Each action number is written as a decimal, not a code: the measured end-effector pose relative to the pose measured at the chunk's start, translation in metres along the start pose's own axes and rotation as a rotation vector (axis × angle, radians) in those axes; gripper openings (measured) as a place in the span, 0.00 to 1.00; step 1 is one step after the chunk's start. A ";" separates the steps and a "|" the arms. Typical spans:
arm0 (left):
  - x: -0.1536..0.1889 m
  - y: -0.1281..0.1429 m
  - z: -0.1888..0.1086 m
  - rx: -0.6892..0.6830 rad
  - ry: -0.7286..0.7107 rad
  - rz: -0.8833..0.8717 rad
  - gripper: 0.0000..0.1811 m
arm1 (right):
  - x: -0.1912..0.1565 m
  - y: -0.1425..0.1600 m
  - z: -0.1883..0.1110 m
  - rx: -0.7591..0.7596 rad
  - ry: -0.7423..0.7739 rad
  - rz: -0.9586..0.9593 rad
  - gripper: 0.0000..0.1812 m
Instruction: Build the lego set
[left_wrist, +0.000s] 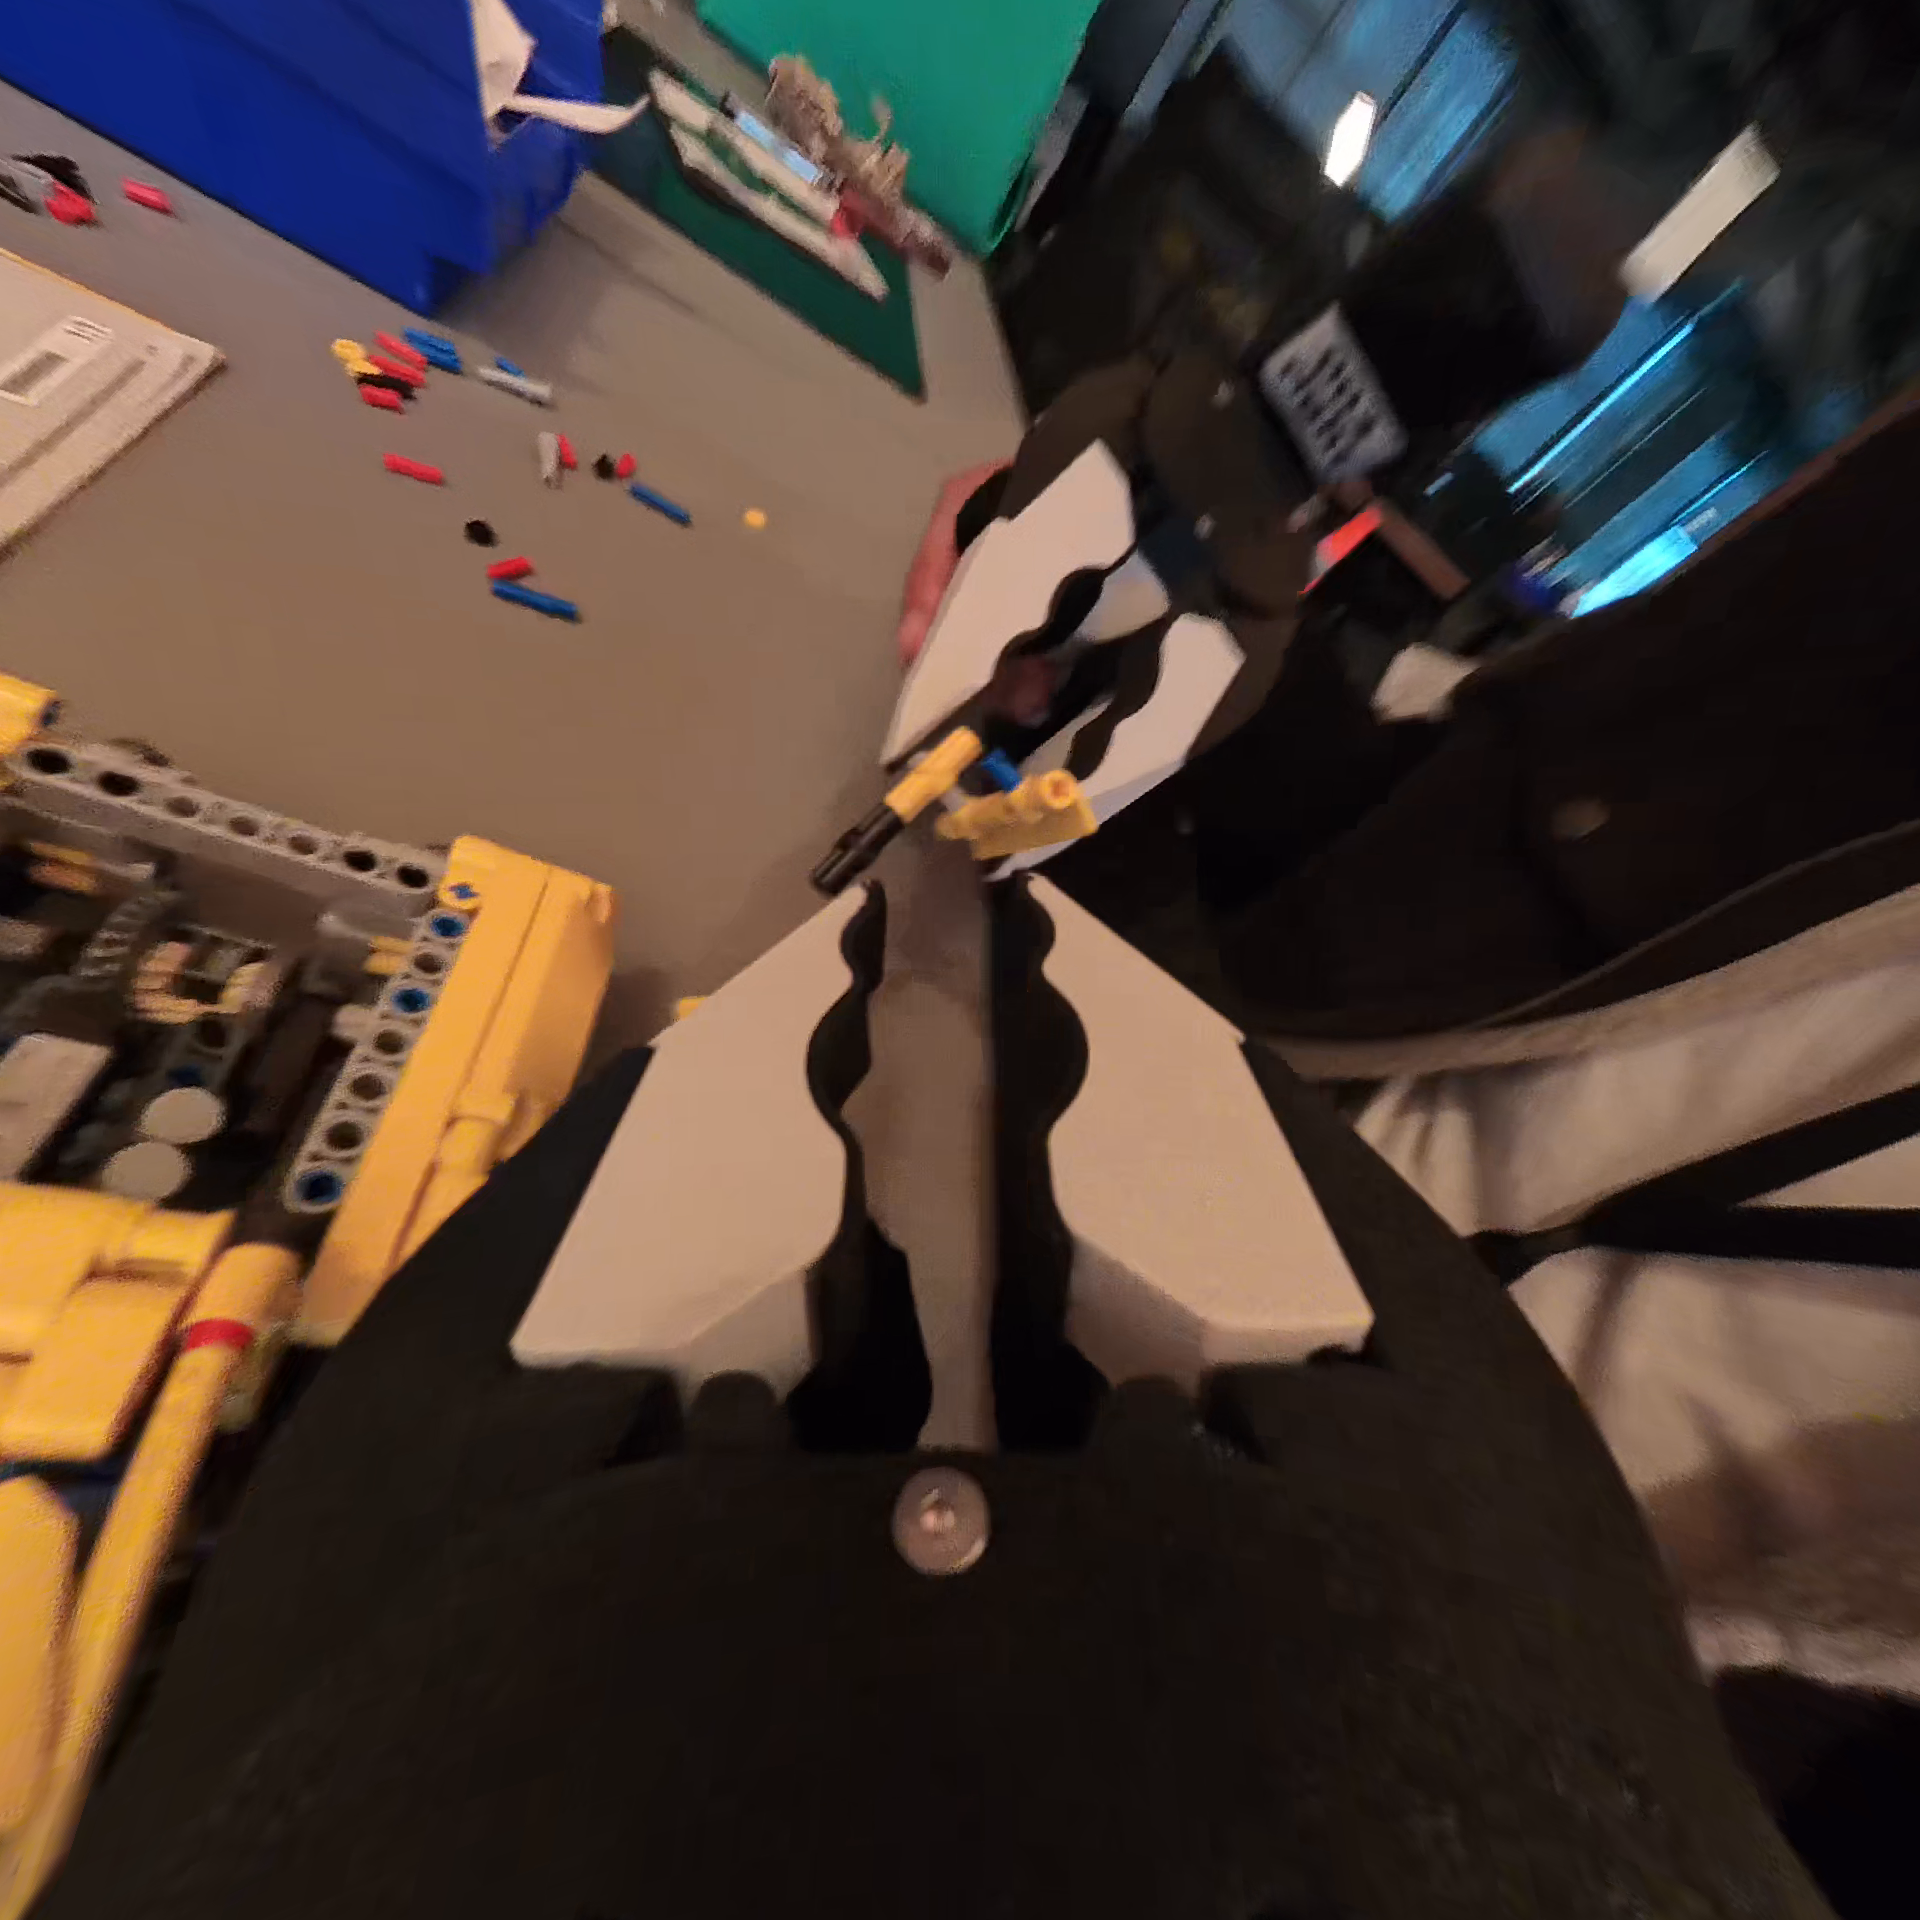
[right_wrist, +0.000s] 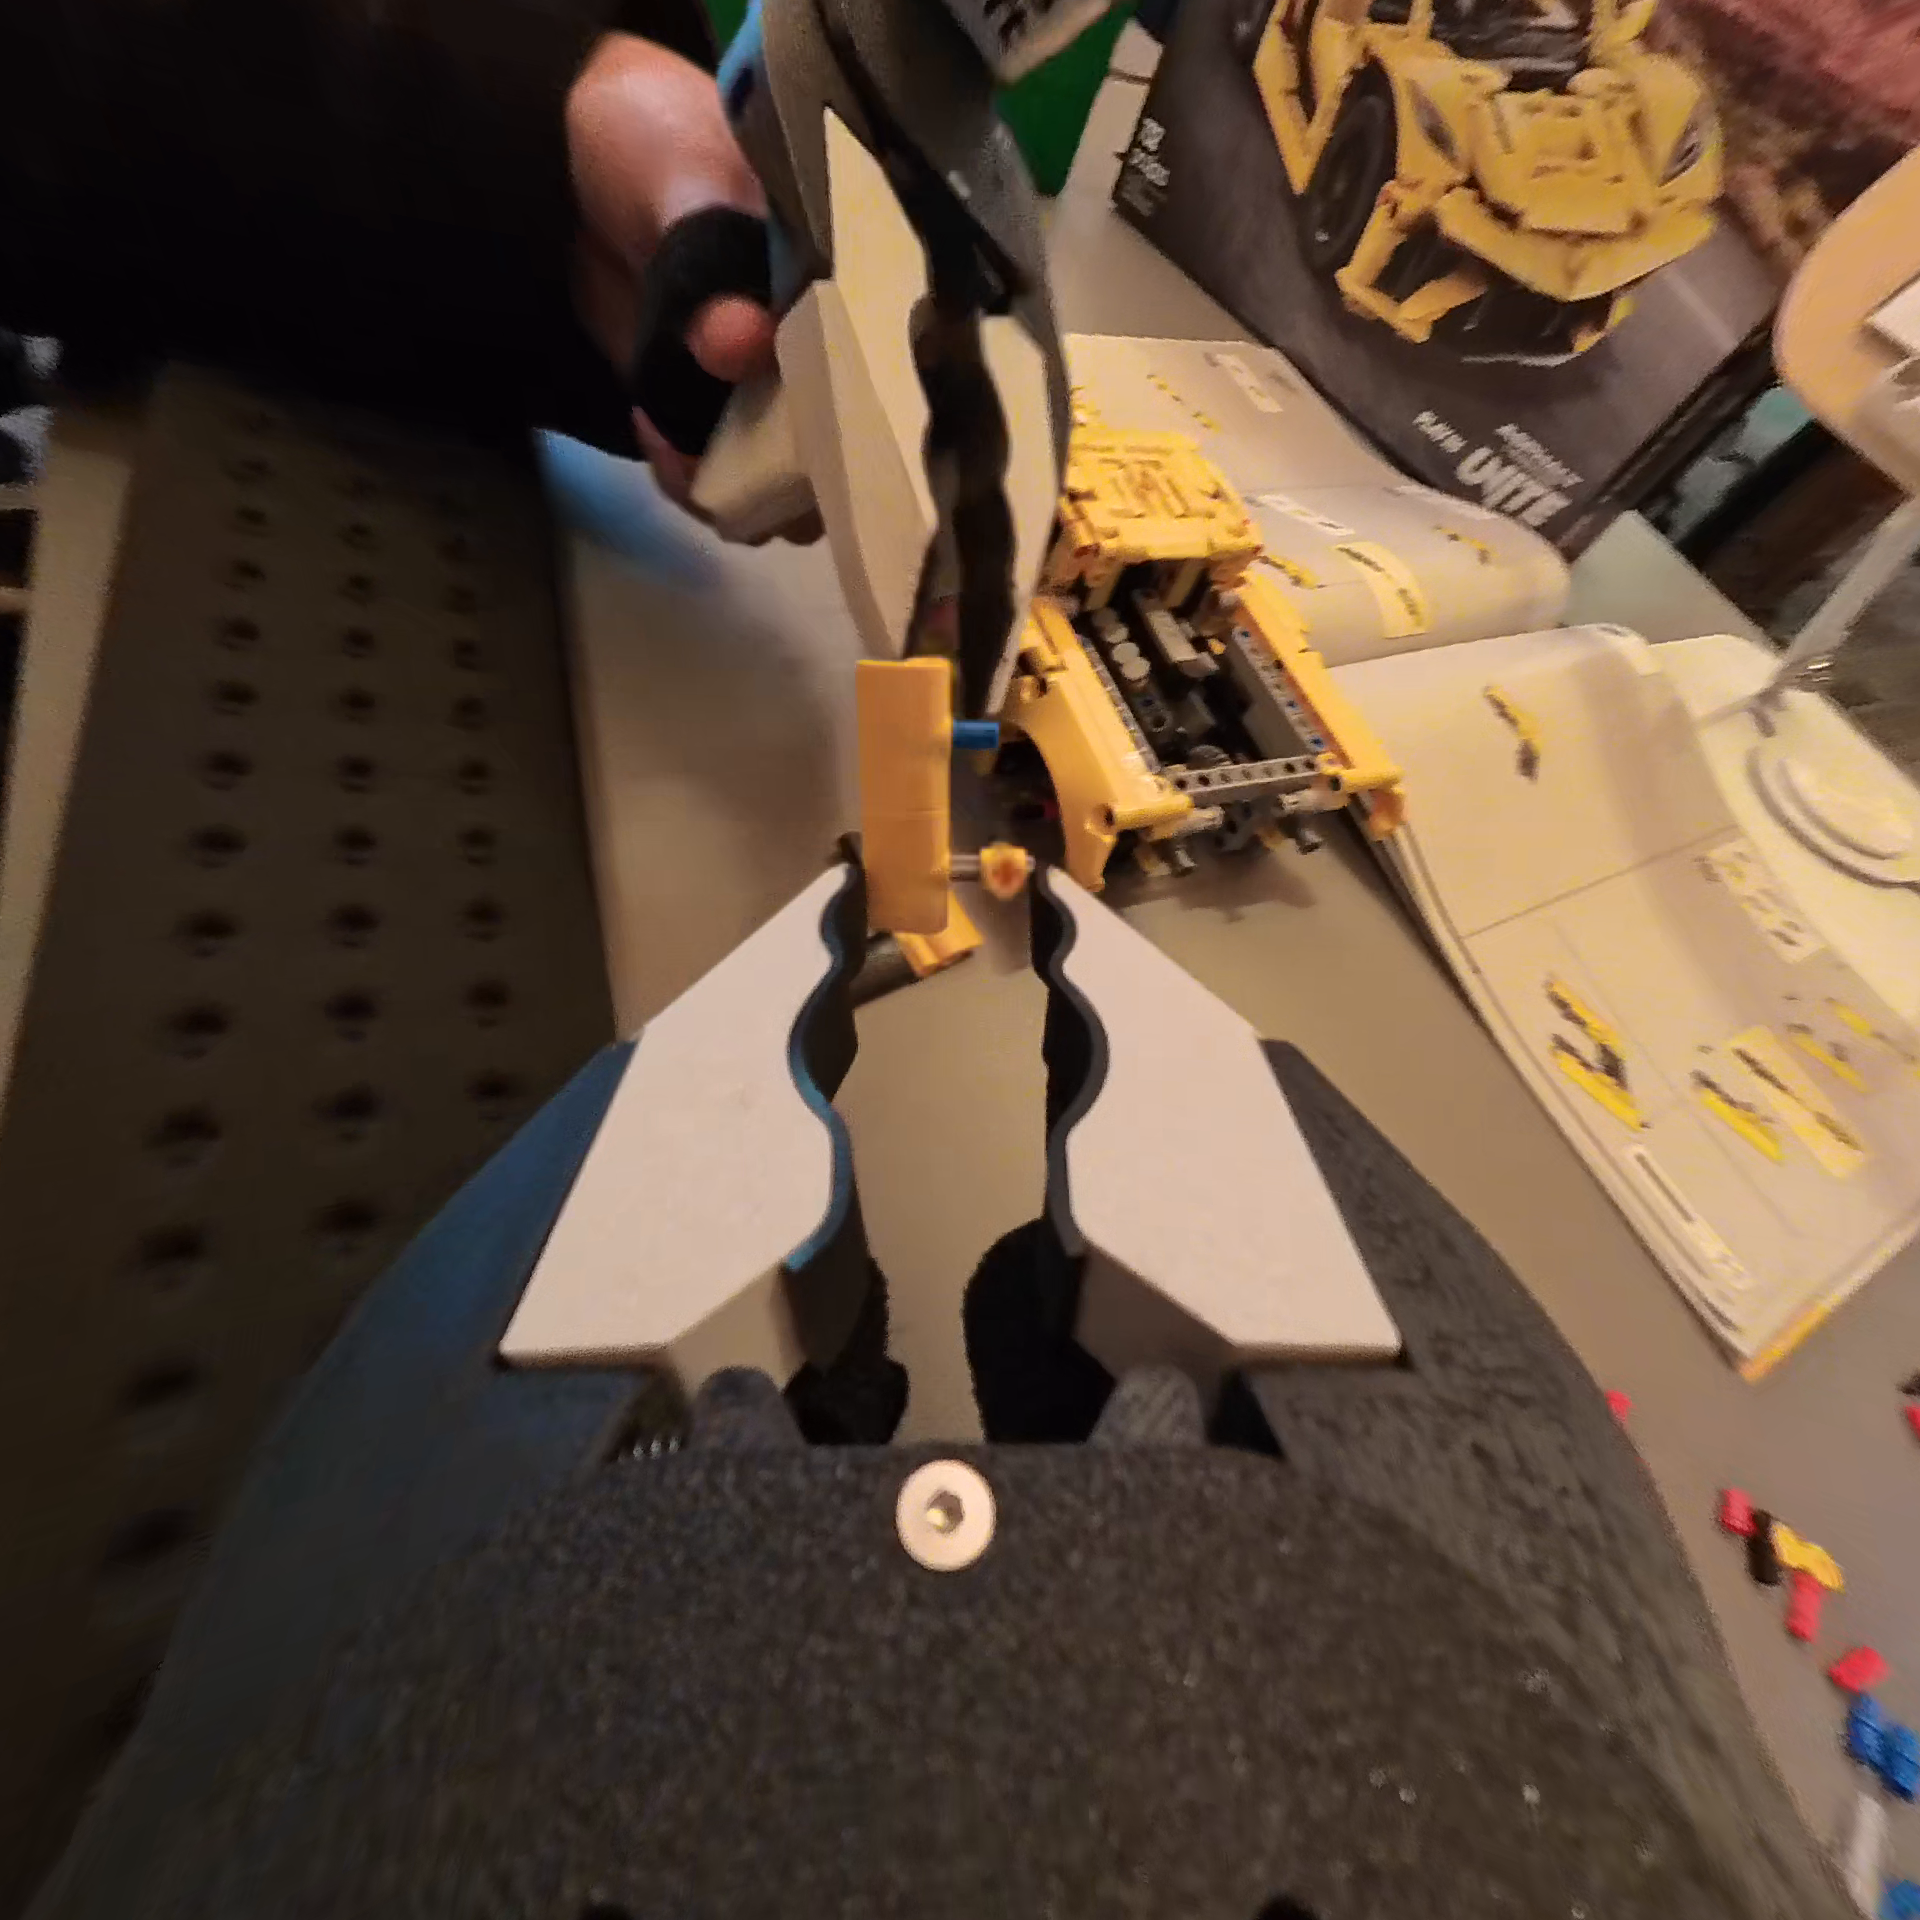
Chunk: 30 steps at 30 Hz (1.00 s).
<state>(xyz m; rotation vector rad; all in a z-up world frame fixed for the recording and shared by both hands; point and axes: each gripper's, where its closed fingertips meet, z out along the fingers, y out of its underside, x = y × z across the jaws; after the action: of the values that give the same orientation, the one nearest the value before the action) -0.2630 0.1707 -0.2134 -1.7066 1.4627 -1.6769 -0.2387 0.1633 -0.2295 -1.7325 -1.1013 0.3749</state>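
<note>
A small yellow sub-assembly (right_wrist: 902, 800), a panel with a blue pin, a black axle and a little yellow connector, is held in the air between both grippers. My left gripper (left_wrist: 945, 888) has narrow jaws and meets one end of it (left_wrist: 1023, 812). In the right wrist view it comes down from above (right_wrist: 951, 675) onto the panel's top. My right gripper (right_wrist: 945, 888) has its jaws partly closed around the panel's lower end and connector. It also shows in the left wrist view (left_wrist: 992, 764). The partly built yellow car (right_wrist: 1195, 707) stands on the grey table behind, and also shows in the left wrist view (left_wrist: 416, 987).
Loose red, blue and black pieces (left_wrist: 520, 488) lie scattered on the table, more at the right (right_wrist: 1808, 1600). An open instruction booklet (right_wrist: 1558, 935) and the set's box (right_wrist: 1455, 260) lie beyond the car. A blue bin (left_wrist: 312, 135) stands at the back. A perforated board (right_wrist: 312, 831) lies left. A hand (right_wrist: 665, 260) holds the left gripper. My two grippers' fingertips are within a few centimetres of each other.
</note>
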 end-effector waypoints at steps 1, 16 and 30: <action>0.006 -0.005 0.000 0.036 0.050 -0.051 0.13 | 0.006 -0.002 -0.001 0.002 0.051 -0.018 0.17; 0.002 -0.036 0.002 0.270 0.009 -0.106 0.01 | 0.032 -0.034 0.002 -0.047 0.437 -0.099 0.17; 0.031 -0.026 -0.001 0.143 -0.043 0.386 0.01 | 0.005 -0.031 -0.028 0.200 -0.467 0.934 0.29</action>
<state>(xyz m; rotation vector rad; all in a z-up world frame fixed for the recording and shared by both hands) -0.2598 0.1563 -0.1757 -1.2788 1.4975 -1.4863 -0.2331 0.1535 -0.1890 -1.9312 -0.4470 1.4661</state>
